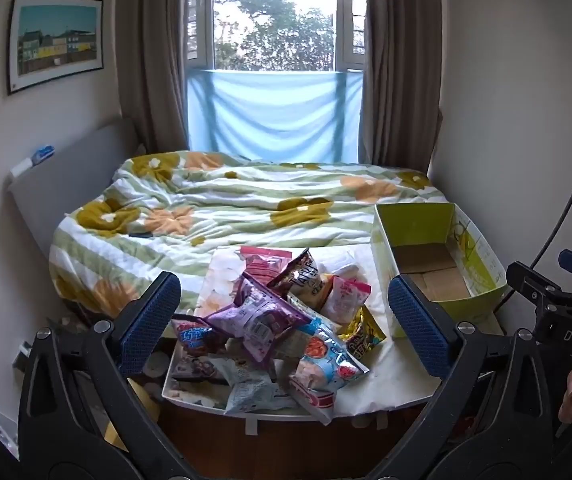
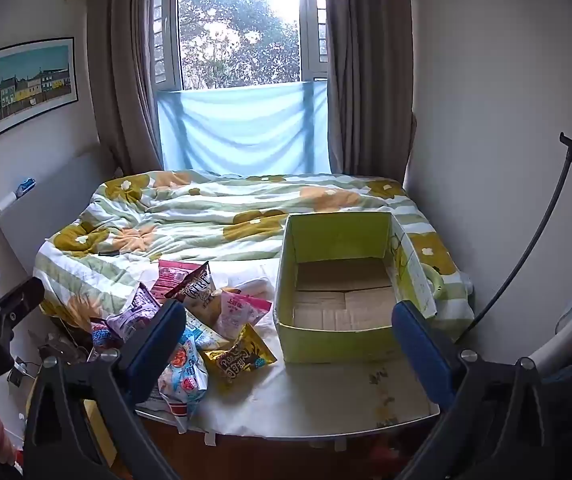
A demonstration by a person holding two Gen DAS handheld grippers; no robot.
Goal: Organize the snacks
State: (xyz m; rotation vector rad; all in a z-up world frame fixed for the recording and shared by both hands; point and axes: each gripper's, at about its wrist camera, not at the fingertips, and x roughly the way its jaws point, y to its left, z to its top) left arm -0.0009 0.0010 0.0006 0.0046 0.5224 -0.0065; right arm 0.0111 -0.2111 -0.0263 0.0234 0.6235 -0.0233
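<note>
we hold the left tool [image 1: 283,320] with its jaws spread wide and nothing between the pads, poised above the pile of snack packets [image 1: 273,320] heaped on the white bench [image 1: 398,364] at the foot of the bed [image 1: 245,200]. our right tool [image 2: 286,344] is likewise wide apart and gripping nothing, aimed at the green cardboard box [image 2: 326,344], which stands empty on the bench just right of the packets. a purple packet [image 1: 253,312] lies on top of the pile.
</note>
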